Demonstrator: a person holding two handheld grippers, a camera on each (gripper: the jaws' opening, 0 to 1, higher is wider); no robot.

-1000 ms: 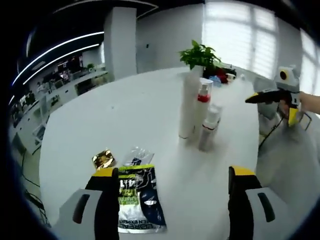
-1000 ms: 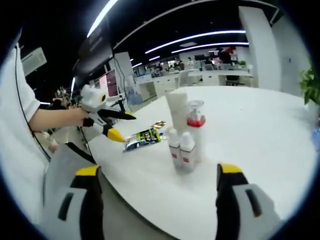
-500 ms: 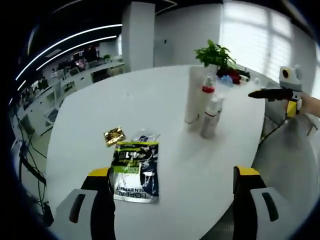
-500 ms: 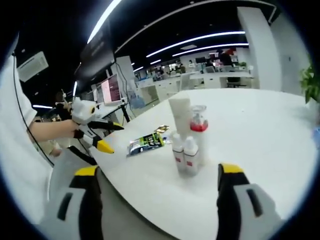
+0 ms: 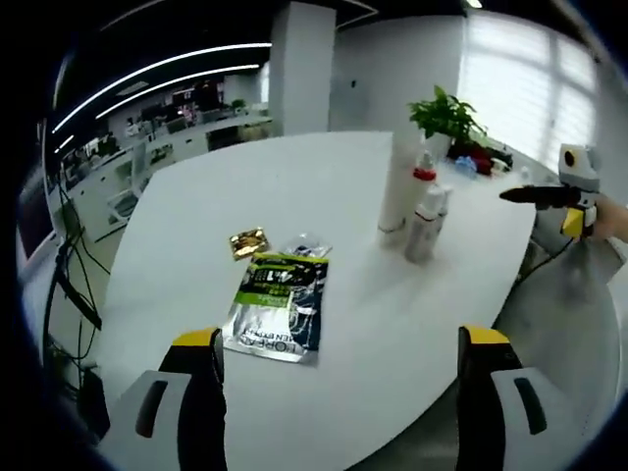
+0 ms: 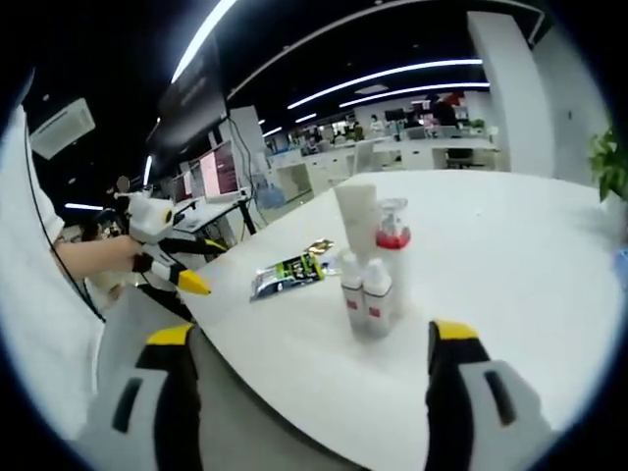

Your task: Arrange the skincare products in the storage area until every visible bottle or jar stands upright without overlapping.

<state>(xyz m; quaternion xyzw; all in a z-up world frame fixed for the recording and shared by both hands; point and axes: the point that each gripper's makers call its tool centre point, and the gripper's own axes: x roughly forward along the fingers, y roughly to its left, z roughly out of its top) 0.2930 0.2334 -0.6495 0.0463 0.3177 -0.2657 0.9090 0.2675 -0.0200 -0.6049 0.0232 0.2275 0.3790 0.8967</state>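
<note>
Left gripper: my jaws spread wide, holding nothing, off the table edge.
Right gripper: likewise gaping, empty.
Bottles: upright cluster mid-table.
Sachet: flat, near my left jaws.

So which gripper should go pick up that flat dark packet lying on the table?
Probably the left gripper. The dark packet lies just ahead of its open jaws. From the right gripper, the packet sits beyond the standing bottles, over by the left gripper.
</note>
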